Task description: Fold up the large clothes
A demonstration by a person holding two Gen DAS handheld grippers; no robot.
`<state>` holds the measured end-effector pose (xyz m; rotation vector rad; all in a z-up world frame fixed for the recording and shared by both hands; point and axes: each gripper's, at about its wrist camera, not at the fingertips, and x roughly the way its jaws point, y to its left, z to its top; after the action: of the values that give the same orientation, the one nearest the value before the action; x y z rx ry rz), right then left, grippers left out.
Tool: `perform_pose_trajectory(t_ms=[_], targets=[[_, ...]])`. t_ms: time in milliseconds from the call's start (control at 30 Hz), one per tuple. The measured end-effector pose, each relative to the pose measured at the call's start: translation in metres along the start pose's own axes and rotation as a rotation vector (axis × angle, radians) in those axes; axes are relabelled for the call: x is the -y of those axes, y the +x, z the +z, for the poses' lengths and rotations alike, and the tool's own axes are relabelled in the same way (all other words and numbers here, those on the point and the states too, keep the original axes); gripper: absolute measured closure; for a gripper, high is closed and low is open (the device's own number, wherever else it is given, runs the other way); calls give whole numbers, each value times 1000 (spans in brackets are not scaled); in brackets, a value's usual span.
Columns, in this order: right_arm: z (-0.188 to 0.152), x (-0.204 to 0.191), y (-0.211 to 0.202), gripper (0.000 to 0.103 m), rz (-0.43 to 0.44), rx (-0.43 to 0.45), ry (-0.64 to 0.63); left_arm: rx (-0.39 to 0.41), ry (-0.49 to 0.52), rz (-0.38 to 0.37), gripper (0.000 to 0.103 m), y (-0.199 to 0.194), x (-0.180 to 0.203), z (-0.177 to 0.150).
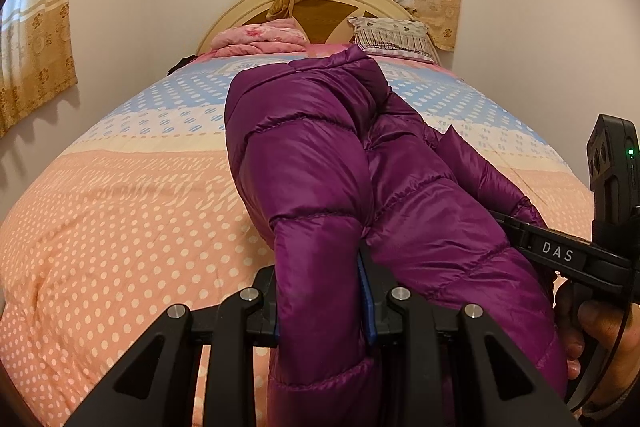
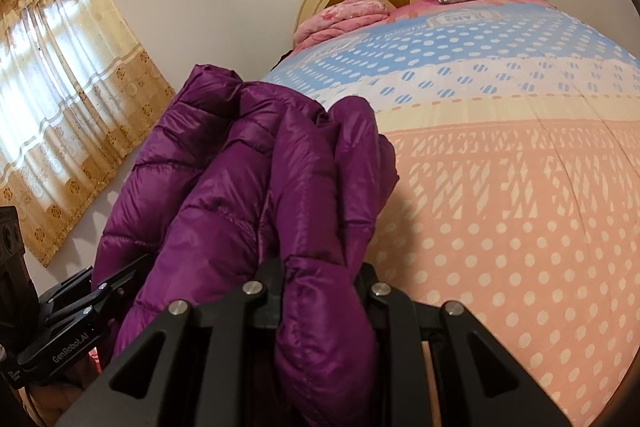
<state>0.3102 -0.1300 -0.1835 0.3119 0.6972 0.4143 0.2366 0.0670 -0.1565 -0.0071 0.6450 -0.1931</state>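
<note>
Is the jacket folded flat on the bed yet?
No. The jacket is bunched and lifted, pinched by the left gripper and right gripper above the bed, not spread or folded.

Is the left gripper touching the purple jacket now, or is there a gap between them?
Touching. In the left wrist view, the left gripper has both fingers pressed against a fold of the purple jacket, with no gap.

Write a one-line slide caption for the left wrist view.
Left gripper clamps a fold of the purple puffer jacket above the polka-dot bedspread, with the right gripper alongside.
</note>
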Motion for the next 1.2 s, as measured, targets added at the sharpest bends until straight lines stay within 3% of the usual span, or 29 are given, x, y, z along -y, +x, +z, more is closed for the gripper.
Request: perform_pose_trajectory(t_ms=[400,767,933,1200], targets=[[-3,-1,16,80,-11,-33,5,-22,1,19,73,7,-4,-12],[-9,5,29,74,-74,-57,-2,-89,-39,80,49,30,-17,-18],[-11,9,28,65,-94,-55,9,-82,-36,108,38,33,-22,-20],[-12,13,31,60,-109,-60,21,-73,-55,134,24,37,-34,-21]])
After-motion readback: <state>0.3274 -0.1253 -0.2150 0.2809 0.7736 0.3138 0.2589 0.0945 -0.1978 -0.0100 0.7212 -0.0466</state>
